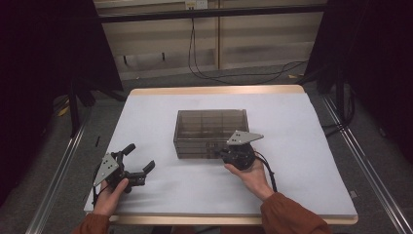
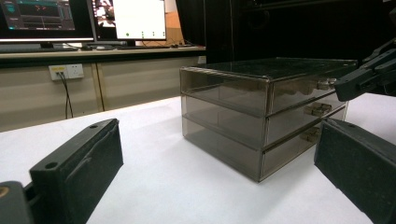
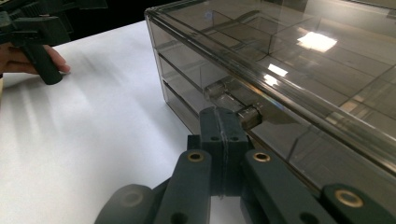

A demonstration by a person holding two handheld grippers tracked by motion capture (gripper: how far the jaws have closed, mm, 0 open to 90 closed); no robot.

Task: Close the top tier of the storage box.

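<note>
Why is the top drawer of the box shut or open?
Shut: the top drawer sits flush with the two drawers below it. The right gripper is at its handle.

White table cover (image 1: 302, 161) spread beneath the tools, a wooden table edge (image 1: 216, 90) seen at its far side. Beyond the left tool: two monitors (image 2: 140, 18) on a low counter, a wall socket (image 2: 65, 71) below. Black cables (image 1: 234, 75) trailed across grey floor past the table.

White-covered table (image 1: 160, 112), grey carpet floor (image 1: 160, 80), beige wall panels (image 1: 160, 36), monitors (image 2: 140, 18) on desk (image 2: 93, 51)
</note>
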